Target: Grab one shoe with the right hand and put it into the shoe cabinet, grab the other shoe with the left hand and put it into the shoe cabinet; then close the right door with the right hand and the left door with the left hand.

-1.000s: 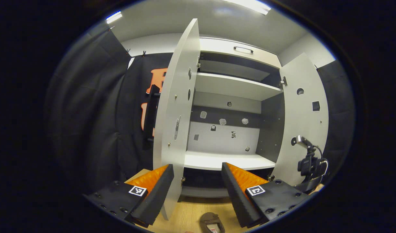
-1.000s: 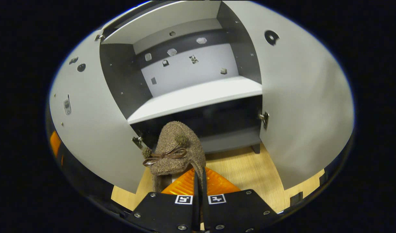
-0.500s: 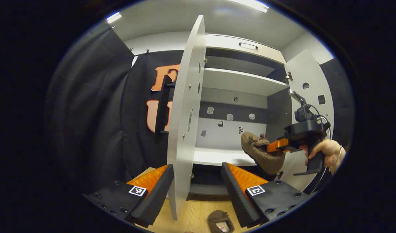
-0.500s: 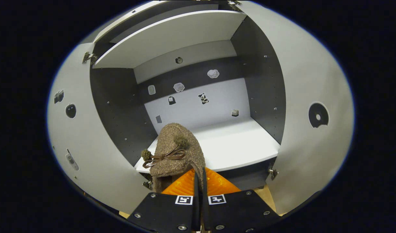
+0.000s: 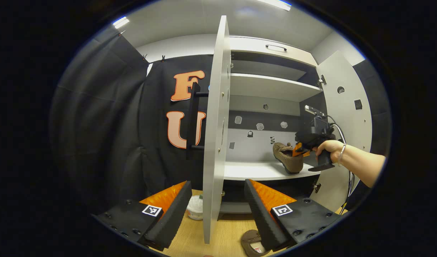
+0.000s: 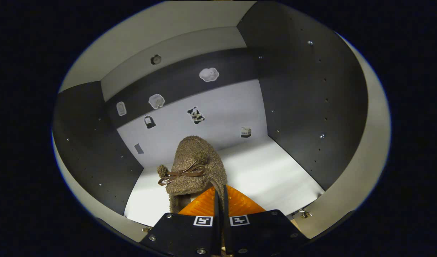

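In the left gripper view, the left gripper [image 5: 215, 205] hangs with jaws spread wide and empty, straddling the white left door [image 5: 215, 142]; the second brown slipper [image 5: 253, 242] lies unclaimed on the wooden floor [image 5: 193, 239]. In the right gripper view, the right gripper [image 6: 220, 205] pinches the fuzzy brown slipper [image 6: 195, 167], poised over the white cabinet shelf [image 6: 275, 175], not yet released; both doors remain open.

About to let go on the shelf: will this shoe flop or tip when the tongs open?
The shoe looks soft and fuzzy, so likely light and a bit floppy. The right tongs pinch only its heel edge. In the left gripper view it hangs toe-up over the shelf, so it may drop flat, probably without rolling.
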Available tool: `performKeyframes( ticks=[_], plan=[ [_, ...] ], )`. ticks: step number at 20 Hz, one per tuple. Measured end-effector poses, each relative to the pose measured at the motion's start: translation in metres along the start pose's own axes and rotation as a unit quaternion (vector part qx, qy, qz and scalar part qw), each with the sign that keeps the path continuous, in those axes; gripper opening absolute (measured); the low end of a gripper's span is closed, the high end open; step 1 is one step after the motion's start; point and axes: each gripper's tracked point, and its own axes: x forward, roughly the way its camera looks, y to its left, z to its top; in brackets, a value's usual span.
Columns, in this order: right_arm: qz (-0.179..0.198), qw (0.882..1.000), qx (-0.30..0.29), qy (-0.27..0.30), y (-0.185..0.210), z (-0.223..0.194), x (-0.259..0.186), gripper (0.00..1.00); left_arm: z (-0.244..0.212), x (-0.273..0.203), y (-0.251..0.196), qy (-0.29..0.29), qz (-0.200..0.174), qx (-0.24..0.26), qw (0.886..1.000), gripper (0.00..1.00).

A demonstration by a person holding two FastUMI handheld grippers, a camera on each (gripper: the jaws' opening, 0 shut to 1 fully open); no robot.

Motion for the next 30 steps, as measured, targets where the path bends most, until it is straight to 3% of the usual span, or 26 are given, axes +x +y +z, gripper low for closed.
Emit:
performKeyframes(
  ticks=[4,7,13,19,25,30],
  plan=[
    [-0.008,1.0,0.008,0.011,-0.005,-0.002,0.014,0.04,0.003,0.003,0.001,-0.001,-0.001,-0.002,1.0,0.96],
    [-0.005,1.0,-0.016,-0.014,-0.005,0.006,0.001,0.17,0.001,0.003,0.0,0.0,-0.003,-0.012,1.0,0.97],
    [0.006,0.994,-0.075,-0.081,-0.002,0.021,-0.054,0.42,-0.003,-0.001,-0.015,0.01,-0.018,-0.026,0.999,0.96],
    [0.033,0.981,-0.118,-0.149,0.006,0.02,-0.135,0.63,-0.012,-0.007,-0.032,0.013,-0.028,-0.022,0.999,0.96],
    [0.042,0.964,-0.148,-0.215,-0.006,0.013,-0.216,0.87,-0.062,-0.011,-0.052,0.063,-0.034,-0.029,0.997,0.97],
    [0.058,0.96,-0.15,-0.229,-0.015,-0.005,-0.26,0.92,-0.135,-0.014,-0.068,0.139,-0.047,-0.007,0.989,0.97]
  ],
)
